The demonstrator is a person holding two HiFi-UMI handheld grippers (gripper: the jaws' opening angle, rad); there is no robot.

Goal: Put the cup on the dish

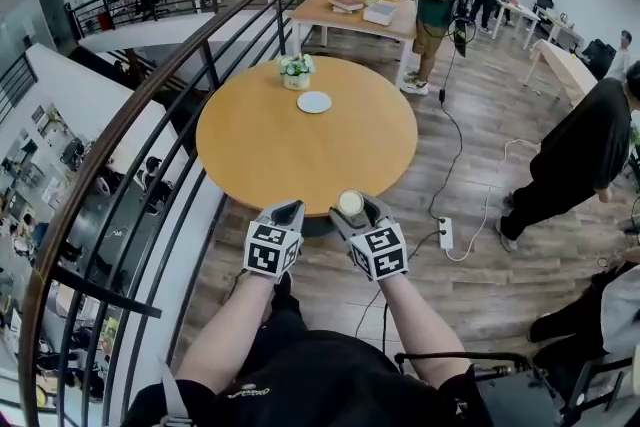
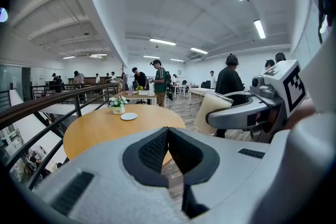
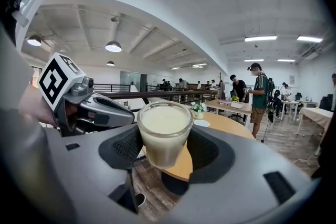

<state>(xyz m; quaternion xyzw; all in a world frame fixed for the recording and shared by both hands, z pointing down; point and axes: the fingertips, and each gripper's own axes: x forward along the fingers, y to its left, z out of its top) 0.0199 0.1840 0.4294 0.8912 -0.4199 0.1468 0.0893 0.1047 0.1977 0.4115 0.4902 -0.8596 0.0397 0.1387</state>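
Cup (image 3: 164, 123) of pale liquid, clamped in the right hand-held gripper (image 3: 164, 150), hangs at the round desk's (image 1: 300, 160) near edge. Just left, the left hand-held gripper (image 2: 168, 139) is closed, empty. Far ahead lies the white dish (image 1: 314, 102).

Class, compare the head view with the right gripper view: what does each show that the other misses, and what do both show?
Head view only: the person's forearms and the power strip on the floor. Right gripper view only: ceiling lamps, and how the right claw clamps the glass sides of the cup. Both: cup, white dish, flower pot, round table, left claw.
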